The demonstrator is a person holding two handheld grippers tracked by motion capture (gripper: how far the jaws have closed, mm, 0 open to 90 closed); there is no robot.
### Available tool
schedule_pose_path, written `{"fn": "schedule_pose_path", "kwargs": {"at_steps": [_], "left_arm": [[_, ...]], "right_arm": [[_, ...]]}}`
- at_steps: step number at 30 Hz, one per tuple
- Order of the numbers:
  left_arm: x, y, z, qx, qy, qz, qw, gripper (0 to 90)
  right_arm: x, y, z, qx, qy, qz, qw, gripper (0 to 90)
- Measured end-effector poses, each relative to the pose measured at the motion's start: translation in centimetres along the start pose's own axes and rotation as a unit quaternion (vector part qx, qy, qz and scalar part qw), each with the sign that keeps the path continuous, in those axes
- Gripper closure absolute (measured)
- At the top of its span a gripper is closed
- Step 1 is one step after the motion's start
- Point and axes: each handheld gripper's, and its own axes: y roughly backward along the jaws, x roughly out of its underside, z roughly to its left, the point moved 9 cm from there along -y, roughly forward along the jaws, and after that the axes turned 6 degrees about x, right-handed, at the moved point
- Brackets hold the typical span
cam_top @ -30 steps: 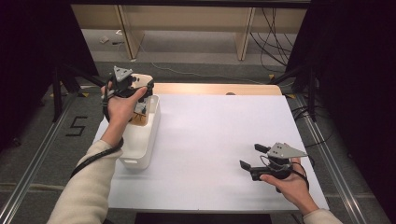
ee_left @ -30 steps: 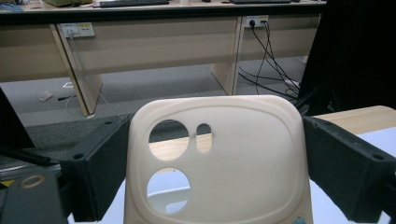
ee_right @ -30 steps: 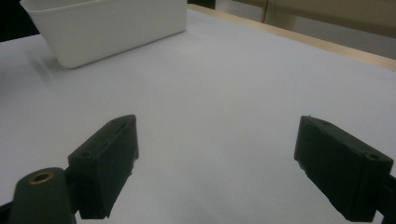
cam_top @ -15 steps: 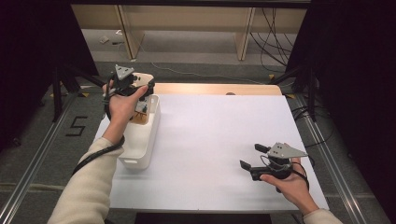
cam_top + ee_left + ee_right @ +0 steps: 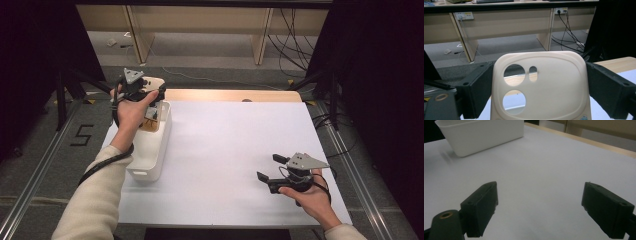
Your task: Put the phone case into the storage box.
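Nothing much has shifted since a second ago: your left claw (image 5: 150, 92) has stayed raised over the far end of the bin (image 5: 159, 150) and your right claw (image 5: 272, 167) has kept its place on the near right of the tabletop (image 5: 230, 145). From the high view, the left claw holds a pale phone case (image 5: 152, 85) up above the bin's far end, clear of the rim, and something brownish lies in the bin below your hand, too hidden to name. The right claw sits low over bare tabletop, well apart from the bin, its jaws spread and holding nothing. In the left gripper view, the case (image 5: 540, 85) stands upright between the two jaws, camera holes at its left, and both jaws press on its side edges, so the claw is clamped on it. The case looks soft, and you grip it by its edges alone; squeeze harder and it may bow and spring out, ease off too soon and it drops, perhaps onto the rim or outside the bin rather than in. In the right gripper view, the jaws stand wide apart over white tabletop (image 5: 536, 170), with the bin (image 5: 481, 135) far off at upper left. Your free claw is too far away to catch a slip, I judge, so steady the left hand before you let go.
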Motion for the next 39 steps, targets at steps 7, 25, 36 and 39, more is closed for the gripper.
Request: {"fn": "schedule_pose_path", "kwargs": {"at_steps": [7, 25, 36, 39], "left_arm": [[0.1, -0.3, -0.1, 0.001, -0.001, 0.002, 1.0, 11.1], [-0.1, -1.4, -0.4, 0.005, -0.005, 0.007, 1.0, 11.1], [-0.1, -2.0, -0.2, 0.003, -0.005, 0.009, 0.9999, 11.1], [-0.1, -2.1, -0.2, 0.003, -0.004, 0.009, 0.9999, 11.0]], "right_arm": [[0.0, 0.0, 0.0, 0.0, 0.0, 0.0, 1.0, 14.6], [0.0, 0.0, 0.0, -0.001, -0.001, 0.0, 1.0, 14.6], [0.0, 0.0, 0.0, -0.002, -0.002, 0.0, 1.0, 14.6], [0.0, 0.0, 0.0, -0.002, -0.002, 0.0, 1.0, 14.7]]}}
